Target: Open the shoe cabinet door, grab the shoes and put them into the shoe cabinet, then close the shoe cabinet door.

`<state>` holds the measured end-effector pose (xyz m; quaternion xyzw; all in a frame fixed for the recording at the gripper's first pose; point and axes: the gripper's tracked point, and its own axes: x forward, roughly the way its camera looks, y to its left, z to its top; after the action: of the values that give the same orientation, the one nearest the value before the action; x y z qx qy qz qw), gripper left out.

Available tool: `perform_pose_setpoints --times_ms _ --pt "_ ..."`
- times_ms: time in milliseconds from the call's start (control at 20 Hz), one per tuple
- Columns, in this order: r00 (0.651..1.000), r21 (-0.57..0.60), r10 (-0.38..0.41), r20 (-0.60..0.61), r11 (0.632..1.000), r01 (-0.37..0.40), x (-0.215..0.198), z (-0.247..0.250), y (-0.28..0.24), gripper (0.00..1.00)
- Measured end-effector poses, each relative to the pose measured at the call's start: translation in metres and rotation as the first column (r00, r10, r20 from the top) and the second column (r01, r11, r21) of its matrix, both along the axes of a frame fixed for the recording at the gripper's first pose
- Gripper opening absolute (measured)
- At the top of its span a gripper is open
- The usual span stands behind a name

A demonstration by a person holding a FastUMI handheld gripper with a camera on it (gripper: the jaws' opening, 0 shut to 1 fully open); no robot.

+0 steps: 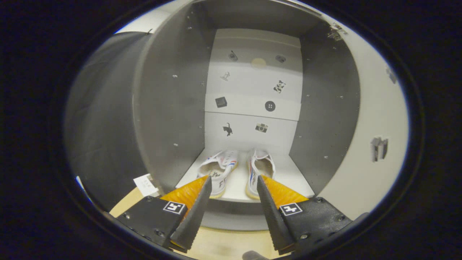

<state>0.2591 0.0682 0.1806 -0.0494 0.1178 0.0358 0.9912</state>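
The shoe cabinet (173,108) stands open in front of me, with grey side walls and a white back panel carrying small stickers. A pair of white shoes with red and blue stripes sits side by side on its white bottom shelf (296,180), heels towards me: the left shoe (218,169) and the right shoe (260,169). My gripper (234,182) is open, just outside the cabinet's front edge. Its fingertips overlap the heels of the two shoes in the view, and nothing is held between them. The open door (379,119) swings out to the right, white, with a hinge plate on it.
A dark cloth wall (101,119) lies left of the cabinet. A small white label (145,184) hangs near the cabinet's lower left corner. Light wooden floor (223,245) shows beneath the fingers.
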Motion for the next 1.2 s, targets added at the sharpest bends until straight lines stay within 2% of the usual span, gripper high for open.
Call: perform_pose_setpoints --times_ms 350,500,650,750,1200 --pt "0.998 0.050 0.022 0.066 0.998 -0.025 -0.123 0.026 0.000 0.81" --pt "0.995 0.038 0.026 0.096 0.999 -0.030 -0.170 0.037 -0.013 0.82" --pt "0.994 0.055 0.019 0.107 0.998 -0.025 -0.214 0.047 -0.030 0.95" --pt "0.993 0.072 0.005 0.120 0.997 -0.014 -0.242 0.055 -0.048 1.00" --pt "0.980 0.099 -0.085 0.178 0.993 0.068 -0.352 0.084 -0.170 1.00"
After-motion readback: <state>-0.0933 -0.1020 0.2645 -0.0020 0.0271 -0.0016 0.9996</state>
